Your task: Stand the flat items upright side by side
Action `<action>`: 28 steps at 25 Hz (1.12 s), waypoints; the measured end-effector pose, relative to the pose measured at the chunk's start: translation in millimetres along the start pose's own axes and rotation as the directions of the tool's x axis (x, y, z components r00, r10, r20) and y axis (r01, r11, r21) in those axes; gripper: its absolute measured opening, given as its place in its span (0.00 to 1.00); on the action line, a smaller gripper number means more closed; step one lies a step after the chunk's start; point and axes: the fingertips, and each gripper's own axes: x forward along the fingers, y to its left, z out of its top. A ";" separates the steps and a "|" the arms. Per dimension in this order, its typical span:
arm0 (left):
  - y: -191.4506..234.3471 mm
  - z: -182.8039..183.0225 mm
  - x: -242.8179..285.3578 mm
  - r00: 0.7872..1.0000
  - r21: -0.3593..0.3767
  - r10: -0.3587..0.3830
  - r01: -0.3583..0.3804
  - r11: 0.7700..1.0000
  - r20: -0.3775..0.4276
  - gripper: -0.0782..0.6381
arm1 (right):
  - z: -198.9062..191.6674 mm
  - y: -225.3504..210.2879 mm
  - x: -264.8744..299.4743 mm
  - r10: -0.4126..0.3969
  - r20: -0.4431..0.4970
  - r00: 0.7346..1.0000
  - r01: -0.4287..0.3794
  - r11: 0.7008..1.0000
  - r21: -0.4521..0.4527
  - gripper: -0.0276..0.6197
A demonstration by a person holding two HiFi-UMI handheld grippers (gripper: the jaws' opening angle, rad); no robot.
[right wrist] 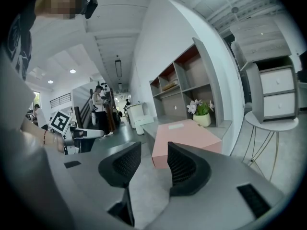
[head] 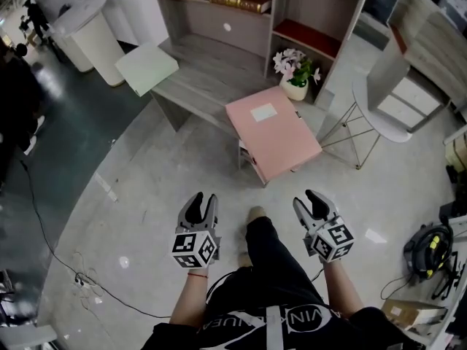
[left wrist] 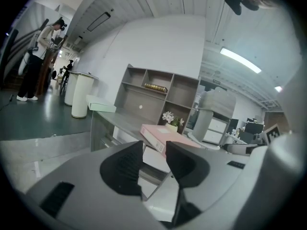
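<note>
Head view showed left gripper [head: 202,199] and right gripper [head: 306,199] partly open, empty; ahead lay the pink file box [head: 273,131], likely stiff, light, best pinched at its near edge.

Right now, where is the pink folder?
In the head view the pink folder lies flat at the centre, on the right end of the bench, just in front of the flower pot.

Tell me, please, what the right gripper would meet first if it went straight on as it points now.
Most likely the pink folder lying flat on the desk: its near edge shows straight ahead between the open, empty jaws of the right gripper. Only floor lies before it, though depth is unclear.
</note>
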 end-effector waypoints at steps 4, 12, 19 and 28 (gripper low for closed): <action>0.6 6.9 27.8 0.999 0.009 -0.028 0.029 1.000 -0.023 0.30 | -1.3 -14.0 29.5 0.007 -0.021 1.000 -0.007 1.000 0.015 0.32; 16.2 17.6 100.9 0.993 -0.108 -0.073 0.063 0.992 -0.091 0.33 | 20.3 -39.3 94.8 0.051 -0.070 0.996 -0.053 0.999 -0.015 0.32; 12.3 10.9 156.6 0.976 -0.197 -0.153 0.121 0.973 -0.156 0.38 | 27.8 -62.4 135.3 0.065 -0.117 0.991 -0.069 0.997 -0.029 0.33; -3.6 -16.8 218.6 0.939 -0.401 -0.264 0.160 0.902 -0.220 0.46 | 24.3 -95.4 168.8 0.039 -0.222 0.974 -0.064 0.992 -0.105 0.37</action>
